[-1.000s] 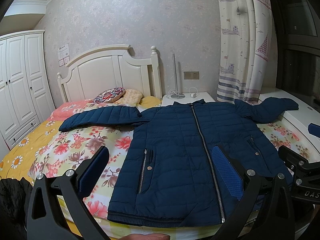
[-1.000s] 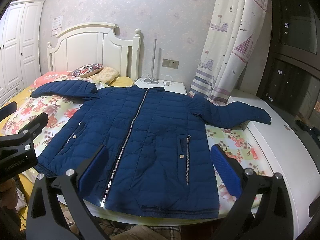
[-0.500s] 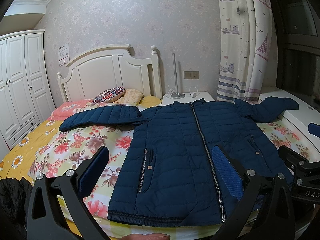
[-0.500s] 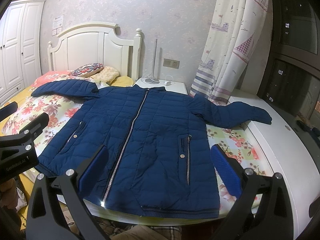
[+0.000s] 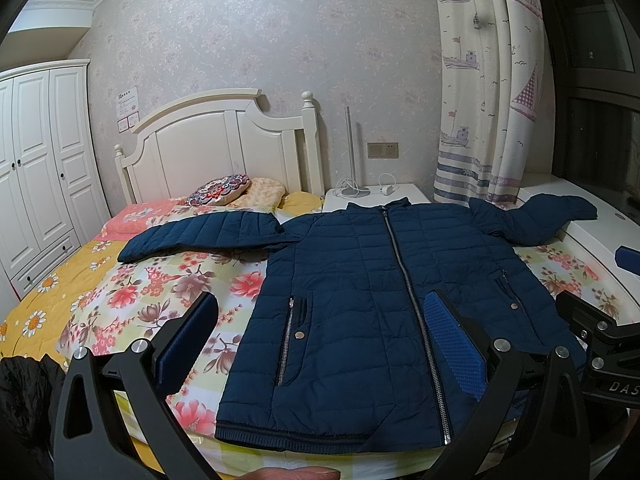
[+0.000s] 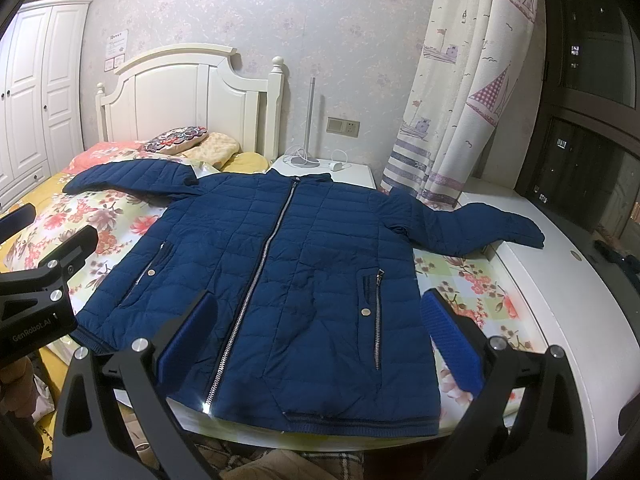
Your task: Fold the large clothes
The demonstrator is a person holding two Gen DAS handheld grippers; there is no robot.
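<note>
A navy quilted jacket lies flat and zipped on the flowered bed, front up, hem toward me, both sleeves spread out; it also shows in the right wrist view. My left gripper is open and empty, held above the hem's left part. My right gripper is open and empty above the hem's right part. The right gripper's body shows at the right edge of the left wrist view. The left gripper's body shows at the left edge of the right wrist view.
The bed has a white headboard and pillows. A white nightstand stands behind the collar. A white ledge runs along the right. A wardrobe stands left. A dark garment lies at lower left.
</note>
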